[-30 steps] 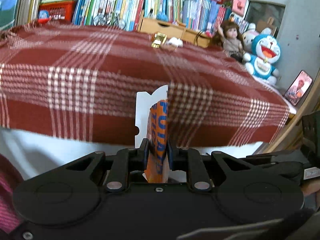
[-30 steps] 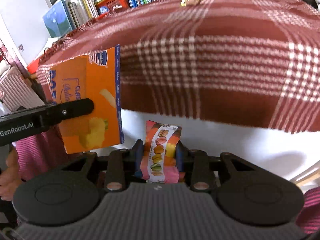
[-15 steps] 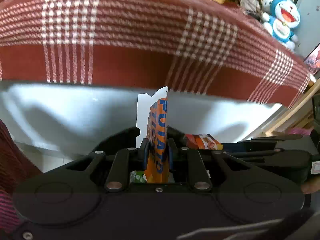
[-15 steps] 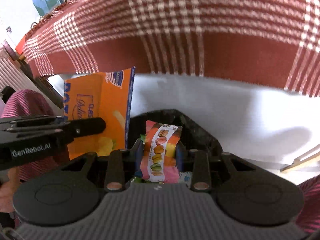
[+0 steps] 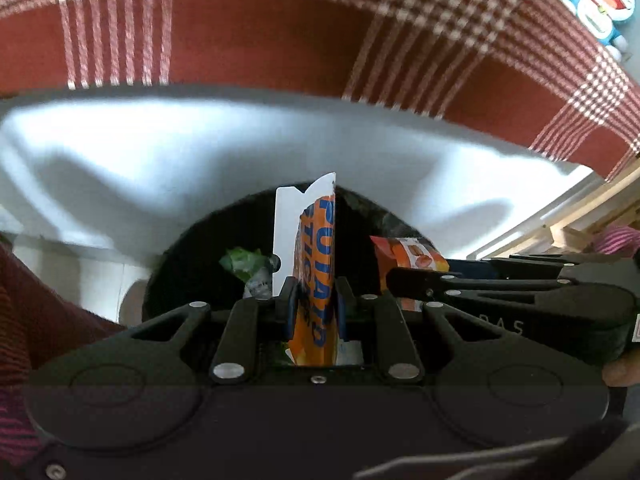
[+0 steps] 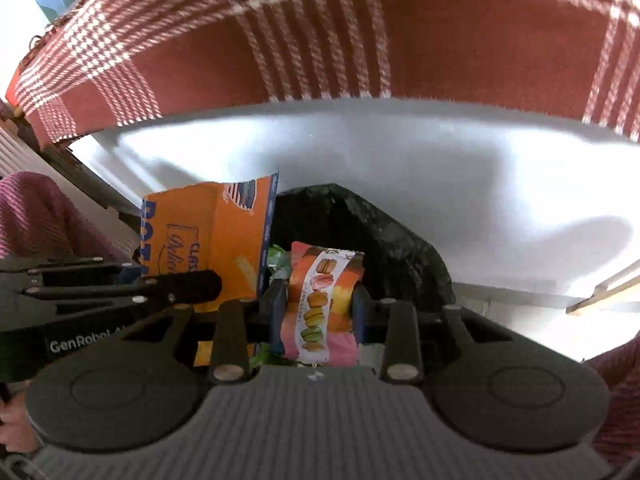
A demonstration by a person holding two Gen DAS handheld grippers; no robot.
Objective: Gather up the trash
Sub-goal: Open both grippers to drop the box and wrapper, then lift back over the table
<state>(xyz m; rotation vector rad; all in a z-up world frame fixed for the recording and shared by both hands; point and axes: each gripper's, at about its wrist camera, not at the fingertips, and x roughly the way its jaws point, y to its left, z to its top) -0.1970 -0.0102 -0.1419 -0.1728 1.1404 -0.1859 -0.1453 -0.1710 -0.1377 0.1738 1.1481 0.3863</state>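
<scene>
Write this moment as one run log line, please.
left gripper: shut on orange box | right gripper: shut on macaron packet | both over black bin

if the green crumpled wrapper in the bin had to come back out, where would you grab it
Likely by its crumpled top, coming straight down from above. The green wrapper lies inside the black-lined bin, whose walls block a sideways approach, and its bunched folds give the fingers something to pinch. Both grippers are busy now: the left gripper holds the orange potato-stick box, the right gripper the macaron packet.

Left gripper [image 5: 312, 304] and right gripper [image 6: 316, 312] side by side, fingers [image 5: 289, 300] clamped.
</scene>
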